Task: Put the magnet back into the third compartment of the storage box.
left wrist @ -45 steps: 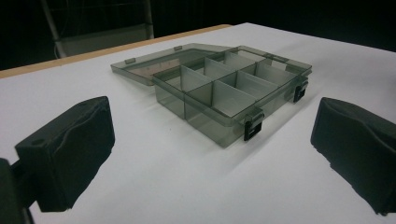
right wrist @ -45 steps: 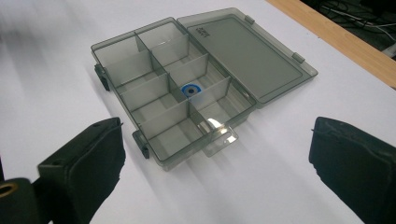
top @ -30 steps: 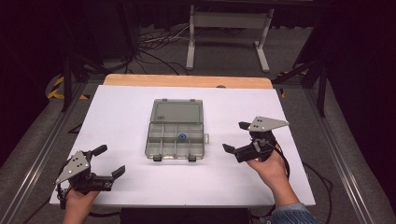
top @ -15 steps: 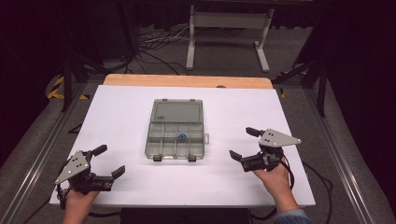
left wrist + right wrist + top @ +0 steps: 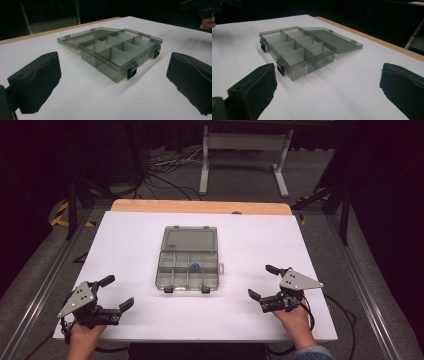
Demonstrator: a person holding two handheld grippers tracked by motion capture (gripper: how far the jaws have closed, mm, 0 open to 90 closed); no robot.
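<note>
Between the two tools, on the white desk [image 5: 130,240], sits a smoky clear plastic organizer box [image 5: 188,265], its lid laid flat open on the far side. It looks light, rigid and slick; the front wall by the black latches seems the best grip. The left tool [image 5: 105,295] and right tool [image 5: 262,282], each held low in a hand, gape empty, both angled inward at it.

A white-topped counter [image 5: 240,250] with a pale wooden far edge stands on a grey floor [image 5: 320,175]. Beyond it a white metal frame stand [image 5: 243,150] rests on two feet, with loose black and white cables [image 5: 165,170] lying just to its left. Yellow-and-black hazard tape [image 5: 62,215] marks the floor at left.
</note>
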